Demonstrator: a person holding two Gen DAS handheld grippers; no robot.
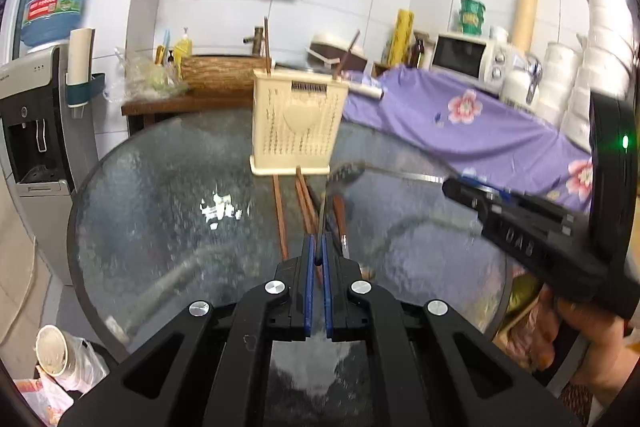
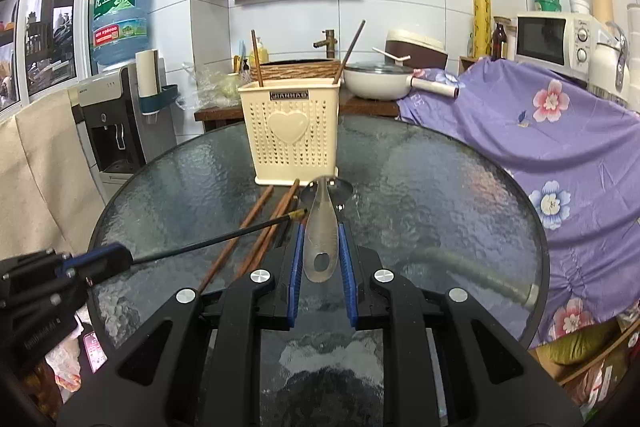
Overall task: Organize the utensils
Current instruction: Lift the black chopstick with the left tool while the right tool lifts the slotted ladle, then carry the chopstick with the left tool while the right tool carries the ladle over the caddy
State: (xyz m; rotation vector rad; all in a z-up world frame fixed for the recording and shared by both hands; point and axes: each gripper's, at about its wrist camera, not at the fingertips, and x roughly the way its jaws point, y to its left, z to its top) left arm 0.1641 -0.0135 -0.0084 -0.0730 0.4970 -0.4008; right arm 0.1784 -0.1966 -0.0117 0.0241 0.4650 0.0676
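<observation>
Two utensils are in our grip at once. Our left gripper [image 1: 319, 247] is clenched on the end of a thin black chopstick [image 2: 216, 241], which slants up off the glass with its gold-banded tip near the spoon bowl. Our right gripper [image 2: 320, 247] grasps a steel spoon [image 2: 320, 227] by its flat handle, bowl forward and pointing at the holder. Several brown chopsticks [image 2: 256, 227] lie loose on the round glass table [image 2: 440, 187], just in front of the cream utensil holder [image 2: 288, 139], which stands upright at the far side with two chopsticks already leaning in it.

We judge the step in hand to be carrying the black chopstick up and over to the holder. To do it well, we should keep the blue pads [image 1: 307, 267] tight, since the stick is slim and held only near its end, so it can pivot or slip. We would raise it clear of the brown sticks, swing the free tip over the holder's rim, tilt it toward upright, and only then loosen. The spoon hand sits close beside; we should hold it aside so the long stick does not knock the spoon or tip the light holder.
</observation>
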